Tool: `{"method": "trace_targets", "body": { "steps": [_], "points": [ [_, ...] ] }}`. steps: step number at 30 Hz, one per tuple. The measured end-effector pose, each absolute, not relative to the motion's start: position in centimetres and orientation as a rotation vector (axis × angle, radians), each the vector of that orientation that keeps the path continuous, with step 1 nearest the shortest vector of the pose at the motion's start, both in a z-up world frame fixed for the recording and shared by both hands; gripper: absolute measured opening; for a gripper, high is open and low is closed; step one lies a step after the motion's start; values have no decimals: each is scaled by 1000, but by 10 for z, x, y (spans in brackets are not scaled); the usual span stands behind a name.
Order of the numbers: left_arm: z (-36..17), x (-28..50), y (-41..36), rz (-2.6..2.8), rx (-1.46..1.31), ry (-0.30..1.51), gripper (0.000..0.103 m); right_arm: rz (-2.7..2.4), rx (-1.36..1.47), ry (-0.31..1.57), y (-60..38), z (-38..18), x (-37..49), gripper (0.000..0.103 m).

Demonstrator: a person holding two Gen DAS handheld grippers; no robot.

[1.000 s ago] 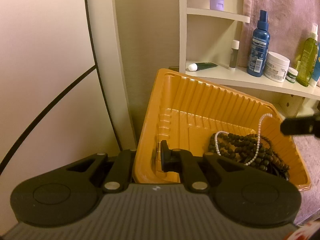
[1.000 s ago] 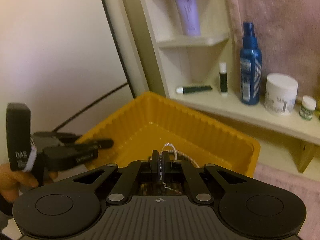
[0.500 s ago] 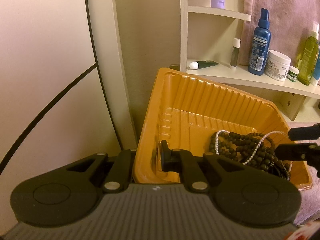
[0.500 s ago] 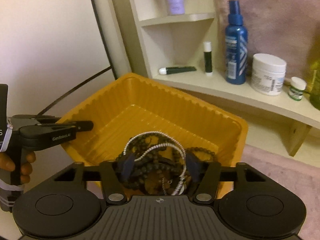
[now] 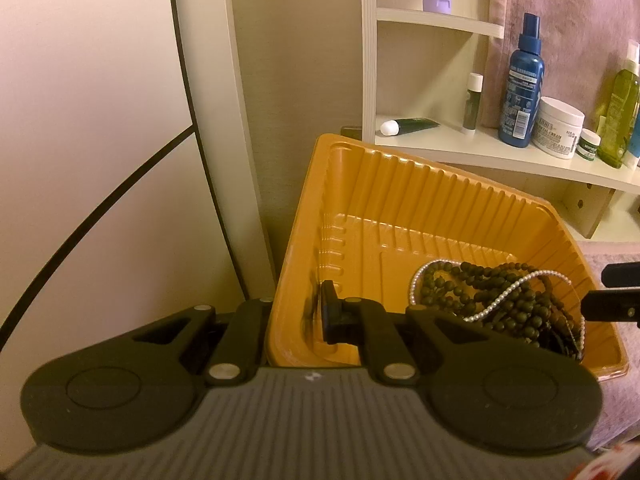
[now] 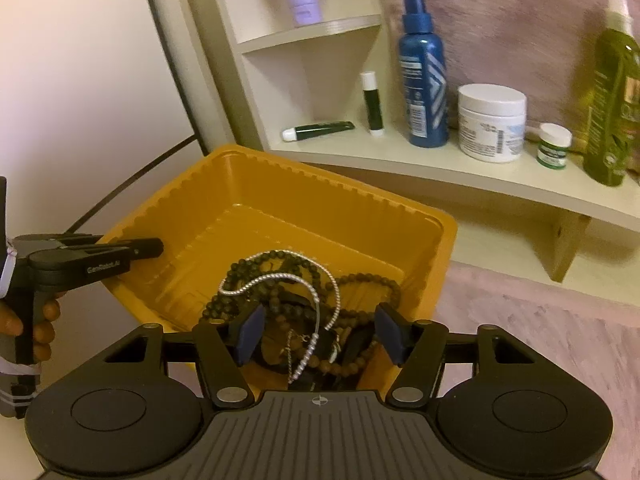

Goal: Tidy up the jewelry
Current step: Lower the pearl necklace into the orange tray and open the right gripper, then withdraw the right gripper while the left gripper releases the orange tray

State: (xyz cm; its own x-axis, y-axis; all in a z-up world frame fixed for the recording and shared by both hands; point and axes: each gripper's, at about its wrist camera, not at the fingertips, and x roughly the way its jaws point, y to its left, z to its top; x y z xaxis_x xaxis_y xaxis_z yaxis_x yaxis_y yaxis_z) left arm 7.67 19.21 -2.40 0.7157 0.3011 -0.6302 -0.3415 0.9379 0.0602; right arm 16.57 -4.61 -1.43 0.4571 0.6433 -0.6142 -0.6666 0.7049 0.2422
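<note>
Now right gripper (image 6: pixel 319 334) opening, above bead necklaces (image 6: pixel 304 292), in yellow tray (image 6: pixel 340 196)

A pale shelf (image 6: pixel 440 168) carries, from nine o'clock toward three, a lying green tube (image 6: pixel 318 130), an upright green stick (image 6: pixel 372 106), a blue spray bottle (image 6: pixel 424 72), a white jar (image 6: pixel 491 122), a small green-labelled jar (image 6: pixel 554 145) and a green bottle (image 6: pixel 610 96).
</note>
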Motion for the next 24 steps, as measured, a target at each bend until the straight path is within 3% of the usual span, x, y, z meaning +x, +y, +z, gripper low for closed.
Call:
{"method": "trace_targets", "body": {
  "steps": [24],
  "points": [
    [-32,81,197,361,-84,698,10,685,15,776,-89,-19,163,64]
  ]
}}
